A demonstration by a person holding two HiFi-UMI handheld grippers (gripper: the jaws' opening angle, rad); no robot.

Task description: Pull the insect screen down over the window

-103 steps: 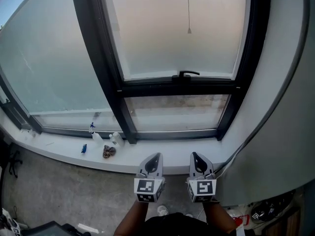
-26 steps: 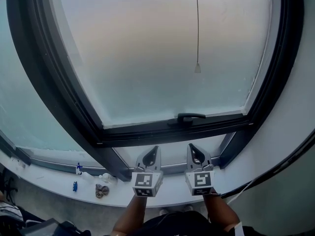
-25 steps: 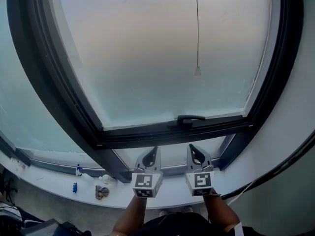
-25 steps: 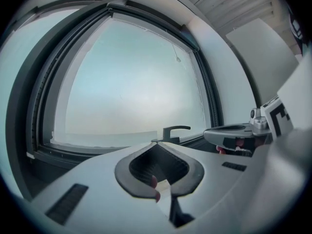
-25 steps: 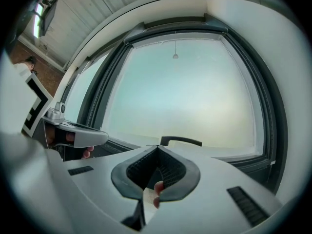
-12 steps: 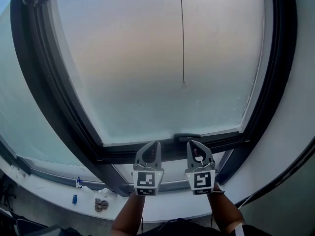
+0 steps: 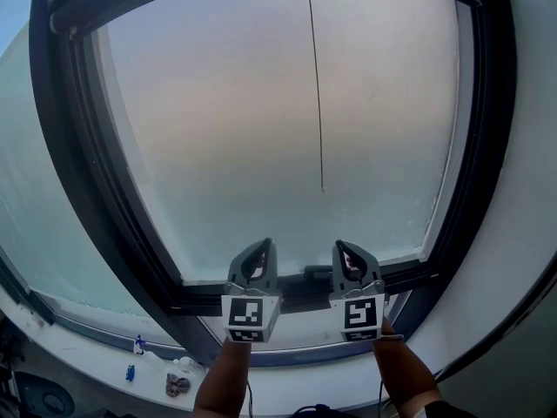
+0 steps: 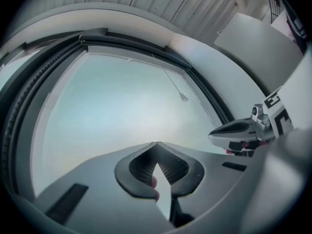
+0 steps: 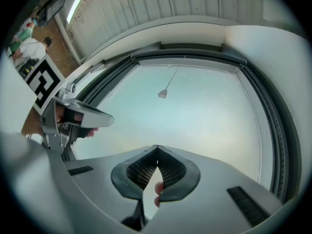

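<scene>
Frosted glass of the window point(image 7: 218, 129) is seen uncovered; a pull cord point(image 7: 315, 85) is hung down its middle, ending above both tools; the left gripper point(image 7: 258, 251) and right gripper point(image 7: 347, 251) are held clenched, empty, well below it.

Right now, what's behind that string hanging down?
Only the big milky window pane is behind it. The string hangs in front of the glass. What is outside cannot be seen, because the cloudy pane covers it.
</scene>
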